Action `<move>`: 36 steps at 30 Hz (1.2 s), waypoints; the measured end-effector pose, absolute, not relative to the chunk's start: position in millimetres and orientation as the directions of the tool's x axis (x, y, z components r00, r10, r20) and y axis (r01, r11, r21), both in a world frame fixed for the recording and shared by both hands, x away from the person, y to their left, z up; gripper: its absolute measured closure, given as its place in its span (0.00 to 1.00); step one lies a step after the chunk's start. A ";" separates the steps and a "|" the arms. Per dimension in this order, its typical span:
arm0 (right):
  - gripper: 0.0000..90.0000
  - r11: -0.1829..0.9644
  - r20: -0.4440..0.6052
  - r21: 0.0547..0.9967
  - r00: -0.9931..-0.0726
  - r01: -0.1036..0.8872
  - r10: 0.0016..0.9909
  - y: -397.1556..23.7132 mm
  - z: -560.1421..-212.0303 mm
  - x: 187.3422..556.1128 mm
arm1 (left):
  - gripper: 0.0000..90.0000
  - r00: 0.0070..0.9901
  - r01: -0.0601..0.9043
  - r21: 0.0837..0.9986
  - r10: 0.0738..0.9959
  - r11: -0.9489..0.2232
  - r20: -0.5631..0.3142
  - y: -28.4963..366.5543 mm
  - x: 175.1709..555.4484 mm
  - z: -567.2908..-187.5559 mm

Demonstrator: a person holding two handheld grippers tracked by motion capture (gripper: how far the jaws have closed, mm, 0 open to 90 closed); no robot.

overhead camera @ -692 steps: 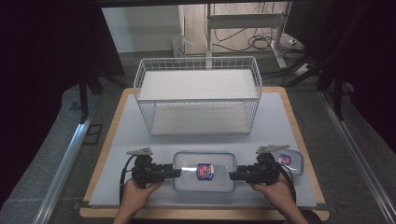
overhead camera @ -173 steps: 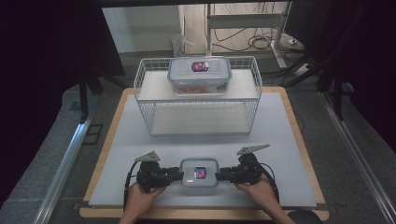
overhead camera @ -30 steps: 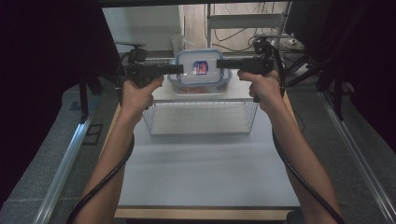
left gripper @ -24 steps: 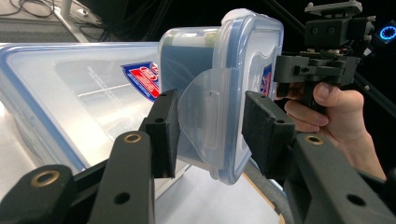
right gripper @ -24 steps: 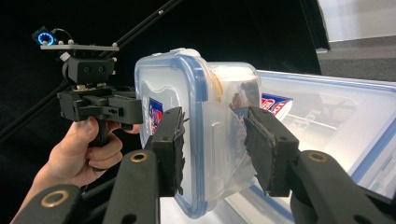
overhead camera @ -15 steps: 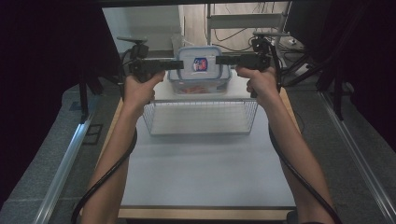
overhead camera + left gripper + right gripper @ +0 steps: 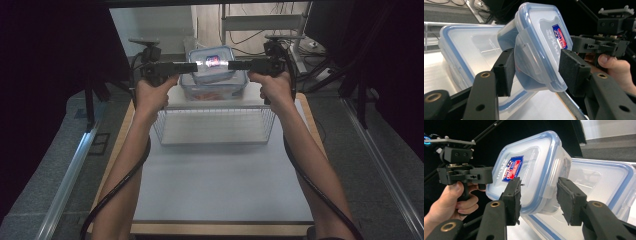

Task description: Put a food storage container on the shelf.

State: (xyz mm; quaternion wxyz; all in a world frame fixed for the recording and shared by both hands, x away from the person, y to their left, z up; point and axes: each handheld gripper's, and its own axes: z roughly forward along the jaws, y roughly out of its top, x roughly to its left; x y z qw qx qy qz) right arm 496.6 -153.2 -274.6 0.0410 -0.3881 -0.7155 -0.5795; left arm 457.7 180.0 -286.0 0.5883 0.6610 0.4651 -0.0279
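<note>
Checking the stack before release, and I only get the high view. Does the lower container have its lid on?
Observer: Yes, the larger container has a clear lid with a blue seal on it, under the small container.
Operator: Left gripper released?
Observer: The left gripper has just been opening. The small container's side latch sits between its pads, and I can't tell if they touch it.
Operator: Right?
Observer: The right gripper straddles the opposite latch. Contact is unclear there too.

Both tools (image 7: 212,66) raised (jaws just opening)
</note>
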 end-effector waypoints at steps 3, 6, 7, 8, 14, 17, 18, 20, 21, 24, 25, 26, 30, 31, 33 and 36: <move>0.60 0.018 0.519 0.793 -0.690 0.610 0.504 -153.7 -276.0 496.5 | 0.52 0.556 0.642 0.756 0.600 0.129 -0.575 179.8 459.3 -285.0; 0.57 0.005 0.531 0.788 -0.684 0.616 0.501 -154.3 -276.6 495.8 | 0.52 0.550 0.642 0.758 0.617 0.119 -0.563 177.1 461.4 -283.3; 0.56 0.005 0.534 0.785 -0.681 0.619 0.501 -154.3 -277.1 495.6 | 0.51 0.550 0.641 0.759 0.617 0.120 -0.562 176.2 462.0 -282.9; 0.56 0.001 0.535 0.786 -0.680 0.619 0.501 -154.7 -277.6 495.1 | 0.51 0.552 0.639 0.760 0.618 0.119 -0.560 175.7 462.6 -282.7; 0.56 -0.014 0.514 0.806 -0.687 0.592 0.513 -159.6 -276.0 491.7 | 0.49 0.559 0.594 0.799 0.666 0.095 -0.495 173.8 457.6 -279.7; 0.55 0.000 0.476 0.827 -0.701 0.562 0.531 -161.9 -273.8 488.8 | 0.48 0.570 0.566 0.821 0.684 0.075 -0.455 173.5 452.3 -278.1; 0.55 0.003 0.470 0.830 -0.703 0.558 0.534 -162.6 -273.6 487.8 | 0.47 0.573 0.557 0.827 0.689 0.070 -0.444 173.1 450.6 -277.7; 0.54 0.012 0.458 0.836 -0.709 0.548 0.536 -163.9 -274.2 486.2 | 0.45 0.579 0.539 0.841 0.701 0.053 -0.416 171.9 447.3 -277.3; 0.54 0.012 0.451 0.840 -0.712 0.542 0.538 -164.2 -275.5 485.0 | 0.44 0.584 0.525 0.850 0.706 0.047 -0.399 171.1 445.5 -277.6; 0.51 0.028 0.432 0.848 -0.721 0.529 0.542 -164.1 -279.1 481.9 | 0.39 0.600 0.484 0.875 0.718 0.024 -0.352 168.9 439.4 -278.1; 0.50 0.035 0.416 0.857 -0.731 0.514 0.541 -164.2 -280.7 480.4 | 0.38 0.607 0.469 0.883 0.720 0.015 -0.335 168.7 437.4 -278.5; 0.48 0.036 0.407 0.863 -0.736 0.503 0.541 -164.0 -281.7 478.8 | 0.36 0.615 0.454 0.891 0.722 0.006 -0.318 168.6 435.4 -278.9; 0.41 0.065 0.351 0.888 -0.761 0.456 0.545 -165.1 -285.3 472.5 | 0.29 0.632 0.415 0.910 0.726 -0.022 -0.270 168.7 426.3 -282.5; 0.39 0.077 0.331 0.895 -0.768 0.440 0.548 -165.4 -286.3 470.0 | 0.27 0.637 0.408 0.913 0.724 -0.025 -0.264 169.2 424.0 -284.1; 0.36 0.094 0.297 0.906 -0.779 0.412 0.552 -166.7 -287.8 466.6 | 0.25 0.643 0.396 0.918 0.723 -0.032 -0.252 170.7 419.9 -287.2; 0.32 0.125 0.245 0.919 -0.790 0.373 0.562 -170.9 -290.6 460.8 | 0.22 0.651 0.385 0.922 0.721 -0.044 -0.238 174.1 412.2 -294.0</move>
